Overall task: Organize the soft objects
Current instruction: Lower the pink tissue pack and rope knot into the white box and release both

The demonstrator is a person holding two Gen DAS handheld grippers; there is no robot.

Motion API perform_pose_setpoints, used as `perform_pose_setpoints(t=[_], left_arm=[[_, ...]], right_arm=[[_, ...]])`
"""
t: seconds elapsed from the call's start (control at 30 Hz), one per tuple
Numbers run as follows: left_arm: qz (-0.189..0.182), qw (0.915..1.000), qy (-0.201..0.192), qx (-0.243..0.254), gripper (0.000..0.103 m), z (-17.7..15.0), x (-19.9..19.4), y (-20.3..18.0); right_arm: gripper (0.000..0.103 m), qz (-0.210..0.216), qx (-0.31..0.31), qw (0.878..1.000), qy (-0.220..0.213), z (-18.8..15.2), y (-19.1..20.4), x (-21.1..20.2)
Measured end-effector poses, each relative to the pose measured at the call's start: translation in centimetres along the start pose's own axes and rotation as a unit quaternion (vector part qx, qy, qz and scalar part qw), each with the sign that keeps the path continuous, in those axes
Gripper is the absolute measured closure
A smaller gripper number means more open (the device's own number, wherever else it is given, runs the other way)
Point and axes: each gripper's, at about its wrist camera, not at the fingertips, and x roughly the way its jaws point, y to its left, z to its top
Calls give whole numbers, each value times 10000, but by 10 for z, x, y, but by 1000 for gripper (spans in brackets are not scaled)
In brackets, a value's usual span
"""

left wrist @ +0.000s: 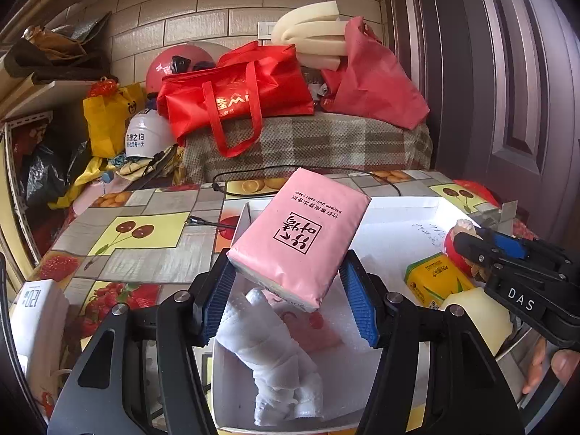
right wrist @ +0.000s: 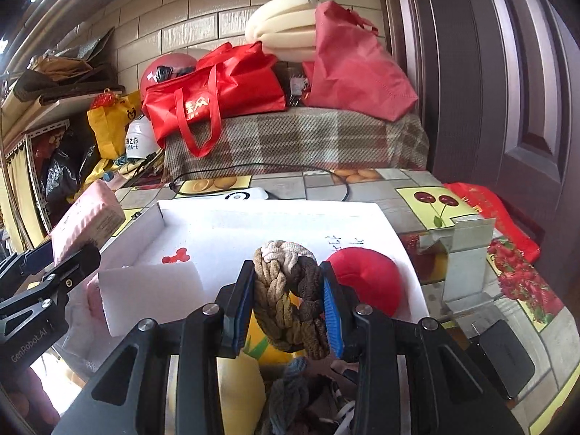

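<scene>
My left gripper (left wrist: 288, 299) is shut on a pink tissue pack (left wrist: 301, 235) and holds it tilted above the white box (left wrist: 398, 210). A white rolled towel (left wrist: 275, 359) lies in the box below it. The pack also shows at the left of the right wrist view (right wrist: 87, 217). My right gripper (right wrist: 288, 308) is shut on a braided brown and beige rope knot (right wrist: 286, 290) above the same white box (right wrist: 275, 224). A red soft ball (right wrist: 366, 279) lies in the box just right of the knot. The right gripper also shows in the left wrist view (left wrist: 471, 246).
A yellow tissue pack (left wrist: 435, 282) and a cream foam piece (left wrist: 478, 311) lie at the box's right side. A black cable (right wrist: 253, 172) crosses the fruit-pattern tablecloth (left wrist: 145, 239). Red bags (right wrist: 217, 90) sit on a plaid surface behind. A door (right wrist: 489, 72) stands at the right.
</scene>
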Motion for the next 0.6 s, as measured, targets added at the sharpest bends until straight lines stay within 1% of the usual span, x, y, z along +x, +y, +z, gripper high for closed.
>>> perform_pose_setpoints(t=[0.03, 0.07, 0.1, 0.13, 0.17, 0.2, 0.23, 0.27, 0.33, 0.4, 0.47, 0.6], left_arm=[[-4, 10000, 11, 12, 43, 0, 1, -1], [14, 10000, 1, 16, 43, 0, 0, -1], [62, 10000, -27, 6, 41, 0, -1, -1], [139, 9999, -77, -4, 31, 0, -3, -1], [202, 9997, -143, -18, 14, -1, -4, -2], [235, 9995, -225, -20, 7, -2, -7, -2], [260, 9992, -308, -12, 0, -2, -10, -2], [270, 9990, -363, 6, 0, -3, -12, -3], [280, 9990, -352, 24, 0, -3, -11, -4], [281, 9991, -331, -20, 0, -2, -10, -1], [292, 9990, -345, -58, 0, -2, -11, 0], [294, 9989, -369, -51, 0, -1, -12, 1]], right_arm=[[68, -1, -4, 10000, 1, 0, 1, 0], [65, -9, -10, 10000, -9, 0, 1, 0], [65, -52, -17, 10000, -38, 0, 1, -1], [62, -103, -21, 9999, -76, -1, 2, -3], [49, -128, -34, 9999, -111, -1, 3, -3], [42, -180, -48, 9997, -155, -1, 3, -5], [30, -250, -78, 9994, -211, -1, 5, -6], [20, -276, -115, 9993, -240, -1, 7, -7], [19, -321, -218, 9989, -270, -1, 10, -7], [16, -356, -288, 9985, -283, 0, 12, -7], [0, -369, -299, 9983, -332, 0, 13, -8], [0, -374, -230, 9982, -409, 0, 10, -12]])
